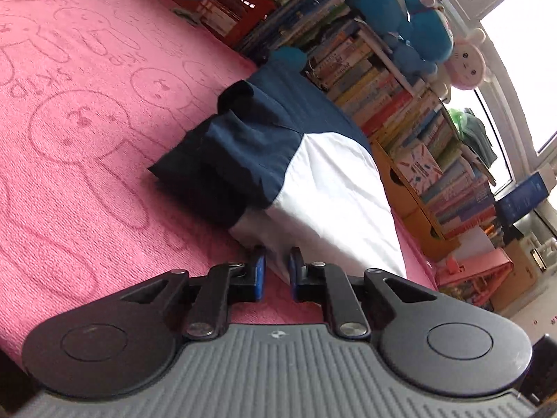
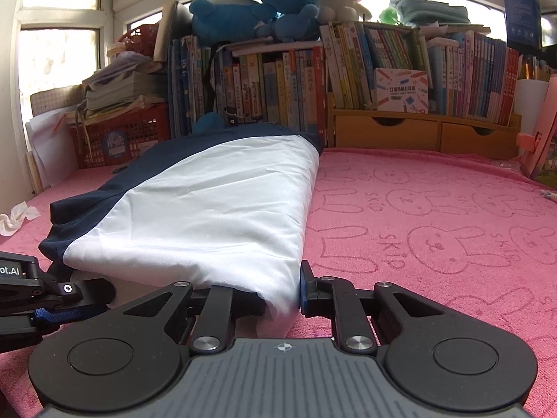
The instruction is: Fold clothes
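Right wrist view: I have 1 folded garment lying on the pink tabletop, its near hem in my grip.

Across the pink tabletop (image 2: 435,209) the navy-and-white garment (image 2: 195,216) lies lengthwise as a long strip. My right claw (image 2: 278,296) pinches its white near corner; my left claw (image 1: 276,271) sits at the hem, narrowly parted, pads apparently off the cloth. I judge the next fold needs the left to re-grip, then both to carry the hem toward the far end.

We saw open pink mat (image 2: 435,209) to the right of the folded garment (image 2: 209,209), up to the bookshelf (image 2: 383,80) walling the far edge. A crumpled tissue (image 2: 17,217) lay near the left edge, a red crate (image 2: 122,139) blocking the far-left corner.
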Action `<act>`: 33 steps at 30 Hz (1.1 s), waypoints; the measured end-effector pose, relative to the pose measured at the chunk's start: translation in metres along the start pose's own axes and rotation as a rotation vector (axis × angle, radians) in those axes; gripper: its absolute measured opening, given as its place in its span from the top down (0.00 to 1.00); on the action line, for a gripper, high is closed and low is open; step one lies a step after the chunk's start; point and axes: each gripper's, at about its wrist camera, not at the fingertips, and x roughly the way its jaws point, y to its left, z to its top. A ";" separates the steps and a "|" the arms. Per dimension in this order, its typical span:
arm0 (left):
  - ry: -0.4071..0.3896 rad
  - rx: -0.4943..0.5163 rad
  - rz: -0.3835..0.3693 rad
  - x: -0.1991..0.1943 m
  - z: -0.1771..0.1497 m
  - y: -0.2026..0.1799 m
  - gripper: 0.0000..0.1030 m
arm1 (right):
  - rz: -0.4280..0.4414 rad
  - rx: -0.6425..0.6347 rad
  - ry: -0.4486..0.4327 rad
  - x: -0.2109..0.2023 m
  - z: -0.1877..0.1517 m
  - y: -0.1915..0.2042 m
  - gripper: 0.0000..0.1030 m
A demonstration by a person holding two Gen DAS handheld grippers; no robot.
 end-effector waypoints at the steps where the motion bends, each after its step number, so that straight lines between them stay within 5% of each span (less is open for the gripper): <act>1: -0.015 -0.002 0.013 -0.001 0.002 0.002 0.89 | 0.000 -0.003 -0.001 0.000 0.000 0.001 0.82; 11: -0.180 0.024 0.227 -0.026 0.024 0.023 0.90 | 0.004 -0.036 -0.009 -0.001 0.000 0.006 0.81; 14: -0.270 0.196 0.491 -0.030 0.019 0.000 0.90 | 0.000 -0.032 -0.007 -0.001 0.000 0.005 0.80; 15: -0.274 0.199 0.499 -0.033 0.020 -0.002 0.90 | -0.001 -0.031 -0.006 -0.001 0.000 0.005 0.80; 17: -0.247 0.111 0.294 -0.047 0.021 0.003 0.88 | 0.000 -0.031 -0.006 -0.001 0.000 0.006 0.80; 20: -0.146 -0.042 -0.005 -0.055 0.023 0.008 0.66 | 0.000 -0.032 -0.005 -0.001 0.000 0.006 0.80; 23: -0.034 -0.157 -0.189 -0.041 0.019 0.010 0.57 | -0.001 -0.032 -0.004 -0.001 0.000 0.007 0.80; 28: 0.052 -0.250 -0.258 -0.008 0.009 0.005 0.50 | 0.000 -0.034 -0.004 -0.001 0.000 0.007 0.81; 30: 0.046 -0.275 -0.262 0.003 0.007 0.003 0.42 | -0.002 -0.037 -0.006 -0.001 0.000 0.007 0.81; 33: -0.001 -0.280 -0.248 0.012 0.007 -0.001 0.42 | -0.006 -0.043 -0.008 -0.001 0.000 0.008 0.81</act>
